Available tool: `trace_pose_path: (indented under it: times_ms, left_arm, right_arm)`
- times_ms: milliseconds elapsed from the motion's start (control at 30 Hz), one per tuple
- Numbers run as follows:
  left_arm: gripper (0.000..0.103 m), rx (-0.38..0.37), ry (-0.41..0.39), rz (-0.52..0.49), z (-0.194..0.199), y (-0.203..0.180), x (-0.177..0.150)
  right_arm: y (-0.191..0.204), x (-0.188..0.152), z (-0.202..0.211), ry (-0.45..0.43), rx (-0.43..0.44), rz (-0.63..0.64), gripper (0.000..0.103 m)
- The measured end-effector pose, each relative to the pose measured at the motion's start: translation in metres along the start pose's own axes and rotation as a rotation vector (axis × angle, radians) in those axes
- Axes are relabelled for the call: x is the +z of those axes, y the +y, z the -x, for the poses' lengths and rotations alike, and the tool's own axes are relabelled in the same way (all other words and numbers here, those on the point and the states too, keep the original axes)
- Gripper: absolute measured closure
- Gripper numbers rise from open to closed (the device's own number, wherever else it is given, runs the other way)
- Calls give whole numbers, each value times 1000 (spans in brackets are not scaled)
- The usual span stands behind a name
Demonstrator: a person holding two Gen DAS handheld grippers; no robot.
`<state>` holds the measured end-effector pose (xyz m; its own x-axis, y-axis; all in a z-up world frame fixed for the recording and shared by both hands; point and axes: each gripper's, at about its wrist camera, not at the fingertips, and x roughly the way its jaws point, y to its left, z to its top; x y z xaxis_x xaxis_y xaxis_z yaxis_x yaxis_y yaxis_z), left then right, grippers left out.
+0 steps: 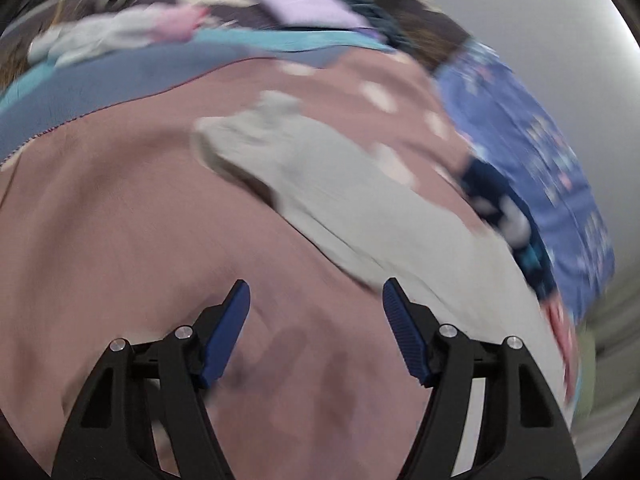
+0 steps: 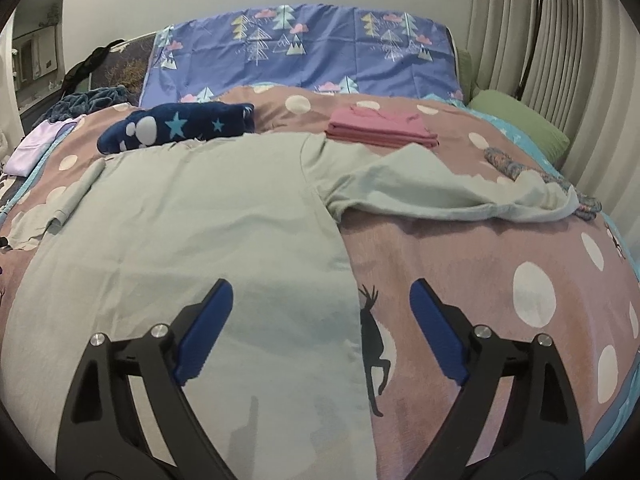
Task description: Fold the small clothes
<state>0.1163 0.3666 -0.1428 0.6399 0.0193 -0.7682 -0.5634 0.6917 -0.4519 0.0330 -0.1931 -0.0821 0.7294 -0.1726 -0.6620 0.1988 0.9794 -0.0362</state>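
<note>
Now the gaping right gripper [image 2: 320, 292] hovers empty above the grey shirt's [image 2: 192, 220] side edge.

Open bedspread [image 2: 460, 264] nearside, folded pink stack [image 2: 380, 130] – navy bundle [image 2: 180, 128] beyond

Pale green shirt [image 2: 200, 220] — pink bedspread [image 2: 460, 260], white dots.

Left wrist view smeared w/ motion blur: heap of pale and pink small clothes [image 1: 120, 36] at top unreadable, edges of pale grey-green cotton T-shirt [image 1: 340, 200] soft. Right wrist view: shirt hem runs off bottom edge; tiny shelf items [image 2: 34, 60] far left too small.
</note>
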Motion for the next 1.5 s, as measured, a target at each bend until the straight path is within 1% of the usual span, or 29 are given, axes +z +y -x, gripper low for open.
trace_pose_path:
  times_ms: [33, 100, 133, 200, 267, 300, 333, 367, 433, 500, 533, 633, 700, 767, 800, 900, 933, 967, 1033, 1067, 1100, 1133, 1200, 1233, 1267, 1300, 1367, 1400, 1500]
  left_arm:
    - [33, 12, 2, 36, -8, 7, 9]
    - [33, -14, -12, 118, -22, 21, 28]
    - [33, -27, -35, 153, -26, 24, 38]
    - [34, 4, -62, 173, -33, 24, 50]
    - [59, 43, -85, 190, -41, 25, 63]
    - [91, 43, -85, 196, -45, 27, 67]
    - [102, 20, -72, 211, -48, 30, 71]
    - [102, -4, -66, 236, -49, 30, 74]
    - [102, -41, -102, 208, -39, 19, 76]
    - [102, -108, -131, 94, -23, -19, 75]
    - [102, -160, -135, 18, -12, -49, 70]
    - [102, -291, -139, -141, 16, -115, 49]
    - [102, -397, -121, -292, 36, -178, 16]
    - [102, -462, -92, -407, 45, -220, -18]
    - [102, -504, -67, -480, 47, -246, -46]
    - [102, -570, 28, -626, 41, -294, -111]
    - [101, -577, 56, -661, 36, -302, -128]
    - [101, -572, 89, -709, 29, -312, -152]
    - [101, -545, 149, -786, 10, -325, -194]
    - [99, -537, 175, -801, 0, -326, -200]
    - [93, -526, 213, -817, -9, -326, -213]
    - [82, -510, 245, -830, -17, -325, -226]
    - [70, -484, 253, -842, -21, -319, -237]
    - [67, -474, 252, -847, -27, -319, -238]
    - [67, -471, 250, -847, -29, -317, -240]
    - [66, -475, 251, -839, -30, -315, -238]
    - [65, -503, 257, -801, -28, -310, -231]
    - [65, -512, 260, -784, -28, -309, -230]
    - [65, -508, 245, -767, -27, -305, -227]
  right_arm:
    - [0, 0, -1, 3, -4, 0, 12]
    - [-3, 1, -5, 7, -17, -6, 12]
    - [-3, 1, -5, 8, -21, -8, 12]
    - [-5, 0, -7, 11, -31, -13, 12]
    - [-6, 0, -8, 14, -38, -17, 12]
    - [-7, 0, -9, 15, -43, -18, 12]
    - [-8, 0, -10, 17, -45, -18, 12]
    - [-9, 0, -10, 19, -47, -19, 12]
    - [-11, 0, -12, 21, -52, -21, 12]
    - [-13, 0, -14, 23, -56, -26, 12]
    - [-14, 0, -16, 26, -55, -32, 12]
    - [-14, 1, -21, 41, -28, -56, 12]
    - [-13, 0, -20, 39, -11, -58, 12]
    - [-13, -1, -18, 34, -8, -47, 12]
    - [-13, -1, -18, 34, -8, -46, 12]
    - [-22, -2, -18, 34, -15, -67, 12]
    - [-25, -2, -18, 34, -17, -75, 12]
    - [-30, -3, -19, 38, -22, -87, 12]
    - [-36, -4, -19, 43, -28, -99, 12]
    - [-41, -5, -20, 44, -29, -106, 12]
    - [-44, -5, -20, 45, -29, -108, 12]
    - [-45, -5, -20, 44, -27, -109, 12]
    - [-48, -2, -21, 46, -3, -105, 12]
    - [-48, 0, -22, 49, 19, -105, 13]
    - [-47, 5, -24, 49, 59, -107, 25]
    - [-45, 10, -25, 47, 105, -108, 33]
    - [-38, 22, -30, 63, 198, -99, 62]
    - [-33, 27, -33, 77, 234, -93, 67]
    - [-13, 42, -43, 94, 332, -62, 68]
